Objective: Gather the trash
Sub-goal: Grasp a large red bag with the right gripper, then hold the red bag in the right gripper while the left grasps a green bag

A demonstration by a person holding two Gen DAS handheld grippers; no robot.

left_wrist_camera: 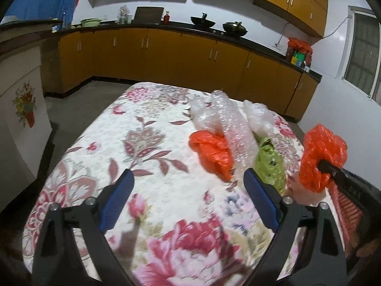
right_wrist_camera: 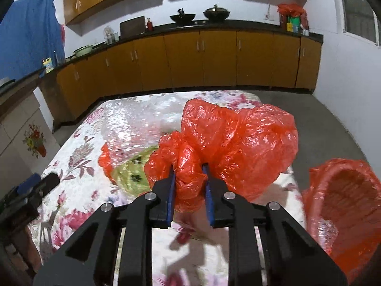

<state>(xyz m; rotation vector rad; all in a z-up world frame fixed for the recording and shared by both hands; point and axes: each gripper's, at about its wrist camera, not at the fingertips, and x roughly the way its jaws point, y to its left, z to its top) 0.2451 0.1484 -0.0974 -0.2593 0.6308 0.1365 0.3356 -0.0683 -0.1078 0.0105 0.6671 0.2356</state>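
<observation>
My right gripper (right_wrist_camera: pixel 189 170) is shut on a crumpled orange plastic bag (right_wrist_camera: pixel 238 147) and holds it above the floral table; the left wrist view shows the same bag (left_wrist_camera: pixel 321 157) at the right. My left gripper (left_wrist_camera: pixel 188 178) is open and empty above the floral tablecloth (left_wrist_camera: pixel 142 143). On the table lie another orange bag (left_wrist_camera: pixel 212 150), a bubble wrap roll (left_wrist_camera: pixel 228 128), a green wrapper (left_wrist_camera: pixel 269 164) and clear plastic (left_wrist_camera: pixel 259 116). An orange-lined basket (right_wrist_camera: pixel 345 202) stands off the table's right edge.
Brown kitchen cabinets (left_wrist_camera: pixel 166 54) with a dark counter run along the back wall, holding pans (left_wrist_camera: pixel 202 20) and bottles. A white cabinet with a flower sticker (left_wrist_camera: pixel 23 104) stands to the left. Grey floor (right_wrist_camera: pixel 333 124) lies around the table.
</observation>
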